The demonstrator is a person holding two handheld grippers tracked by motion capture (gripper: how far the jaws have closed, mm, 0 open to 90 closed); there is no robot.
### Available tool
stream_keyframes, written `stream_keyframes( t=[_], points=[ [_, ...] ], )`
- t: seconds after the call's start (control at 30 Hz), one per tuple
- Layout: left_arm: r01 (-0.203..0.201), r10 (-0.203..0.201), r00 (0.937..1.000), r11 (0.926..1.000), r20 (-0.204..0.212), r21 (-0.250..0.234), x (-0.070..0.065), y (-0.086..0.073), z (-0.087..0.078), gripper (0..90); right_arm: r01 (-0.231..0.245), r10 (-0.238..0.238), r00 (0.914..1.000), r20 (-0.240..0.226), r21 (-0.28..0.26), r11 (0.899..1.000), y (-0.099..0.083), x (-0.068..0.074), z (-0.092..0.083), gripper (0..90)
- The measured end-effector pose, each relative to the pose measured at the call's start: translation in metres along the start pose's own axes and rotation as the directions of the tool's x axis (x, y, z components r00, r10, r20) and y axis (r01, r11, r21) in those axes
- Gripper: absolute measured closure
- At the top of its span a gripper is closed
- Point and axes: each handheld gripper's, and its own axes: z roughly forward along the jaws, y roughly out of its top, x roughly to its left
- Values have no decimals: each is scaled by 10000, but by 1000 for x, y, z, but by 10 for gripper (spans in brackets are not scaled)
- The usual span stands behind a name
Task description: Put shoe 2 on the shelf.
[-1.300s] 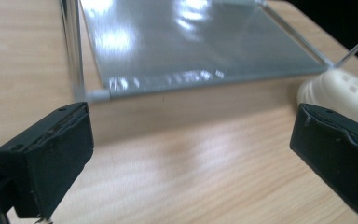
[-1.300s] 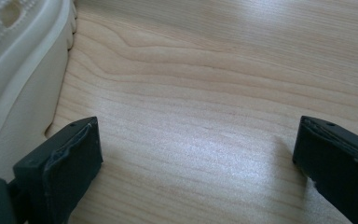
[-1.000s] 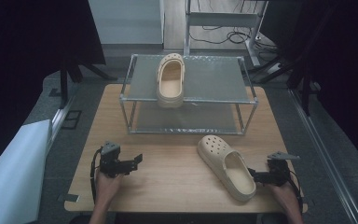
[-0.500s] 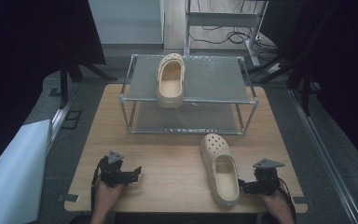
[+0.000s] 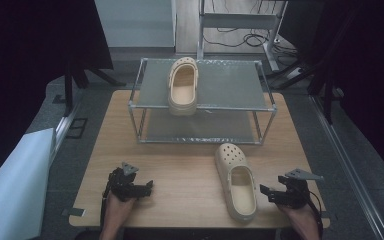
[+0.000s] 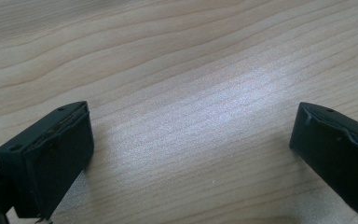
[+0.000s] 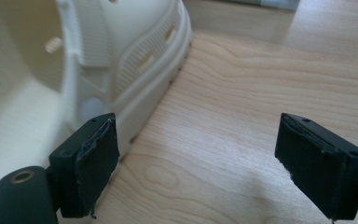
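Resting on table: cream perforated foam clog (image 5: 236,182) lies on the pale wooden tabletop (image 5: 180,165), toe toward the rack.
Second clog: matching cream foam clog (image 5: 183,85) sits on the grey metal two-shelf rack (image 5: 230,82), top shelf.
Right gripper (image 7: 193,154): jaws wide apart, empty, just beside the near clog's heel side.
Left gripper (image 6: 191,140): jaws wide, empty, over bare wood, well apart from both clogs.

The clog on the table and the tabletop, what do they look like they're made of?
The clog looks like moulded foam or soft plastic, cream and matte: one seamless piece with vent holes and ribbed sides. The tabletop looks like light wood or wood-look laminate, smooth with a faint sheen: its grain lines are visible.
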Motion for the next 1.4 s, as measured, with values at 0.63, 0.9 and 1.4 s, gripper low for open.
stream_keyframes(
  t=[0.63, 0.9, 1.4],
  points=[
    [59, -59, 10000, 10000, -51, 4, -1, 0, 0, 0, -636, 591, 9961, -659, -688, 9956, 29, 36, 12, 229],
    [68, -68, 10000, 10000, -58, 6, -1, 0, 0, 0, -893, 878, 9952, -423, -345, 9954, 32, 42, 38, 370],
    [78, -78, 9999, 10000, -75, 0, -3, 1, 1, 0, -1367, 1387, 9889, 541, -404, 9898, 34, 36, 36, 734]
  ],
)
